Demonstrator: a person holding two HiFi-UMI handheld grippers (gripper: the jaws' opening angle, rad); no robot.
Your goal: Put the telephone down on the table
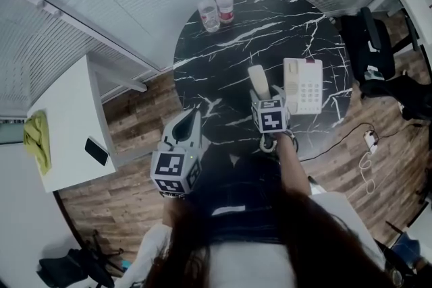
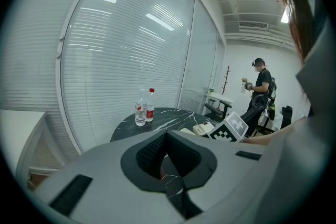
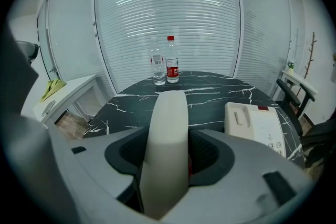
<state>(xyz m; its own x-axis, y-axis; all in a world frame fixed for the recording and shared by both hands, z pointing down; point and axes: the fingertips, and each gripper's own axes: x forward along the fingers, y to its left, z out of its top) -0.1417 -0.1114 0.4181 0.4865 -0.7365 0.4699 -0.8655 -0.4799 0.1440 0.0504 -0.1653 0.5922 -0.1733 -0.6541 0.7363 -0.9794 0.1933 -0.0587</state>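
A cream telephone handset (image 1: 258,81) is held over the near part of the round black marble table (image 1: 229,57), and my right gripper (image 1: 262,98) is shut on it. In the right gripper view the handset (image 3: 169,128) rises upright between the jaws of that gripper (image 3: 168,160). Just right of it, the cream telephone base (image 1: 302,85) lies flat on the table; the right gripper view also shows this base (image 3: 257,126). My left gripper (image 1: 186,123) hangs off the table's near-left edge, its jaws together and holding nothing (image 2: 168,157).
Two water bottles (image 1: 208,10) (image 1: 225,2) stand at the table's far edge. A white side table (image 1: 64,111) at the left carries a yellow cloth (image 1: 37,138) and a dark phone (image 1: 96,151). A dark chair (image 1: 368,44) and a floor cable (image 1: 368,145) are at the right. A person (image 2: 261,84) stands far off.
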